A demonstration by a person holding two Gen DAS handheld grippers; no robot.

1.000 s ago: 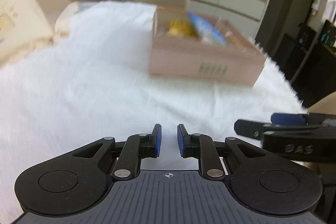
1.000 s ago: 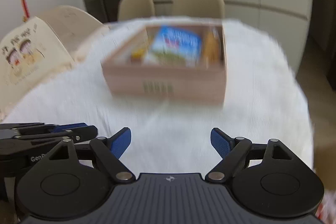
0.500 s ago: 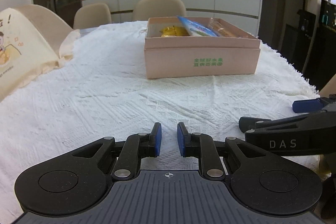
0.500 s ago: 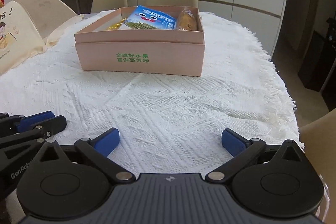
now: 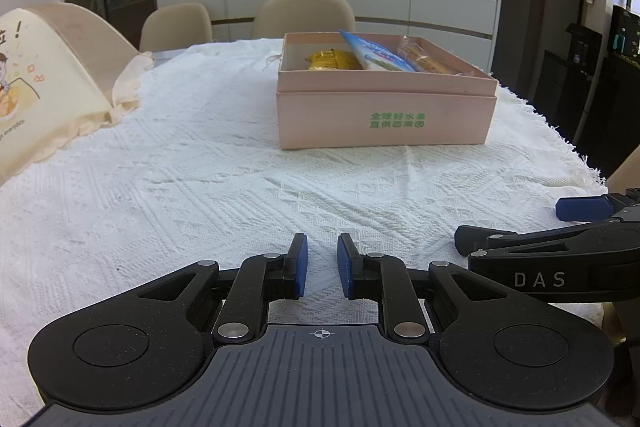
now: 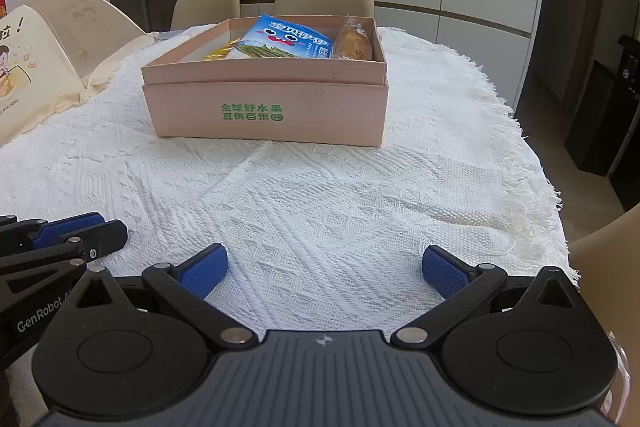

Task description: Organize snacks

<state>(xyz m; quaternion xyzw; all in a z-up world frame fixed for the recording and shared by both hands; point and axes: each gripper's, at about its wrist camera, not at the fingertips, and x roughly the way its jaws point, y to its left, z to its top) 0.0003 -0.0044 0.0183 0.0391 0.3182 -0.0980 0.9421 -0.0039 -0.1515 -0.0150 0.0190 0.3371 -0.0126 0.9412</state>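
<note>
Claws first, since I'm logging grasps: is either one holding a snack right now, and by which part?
Nothing is held. The left claw is nearly shut on air; the right claw is wide open, empty.

A pink box (image 6: 264, 107) stands mid-frame on the white-clothed worktop (image 6: 340, 211), holding a blue snack bag (image 6: 288, 41), a wrapped pastry (image 6: 354, 45) and a yellow packet (image 6: 220, 53). At the bottom, the right gripper (image 6: 324, 273) hangs with jaws spread wide and empty; the left gripper (image 6: 68, 233) enters at lower left.
</note>
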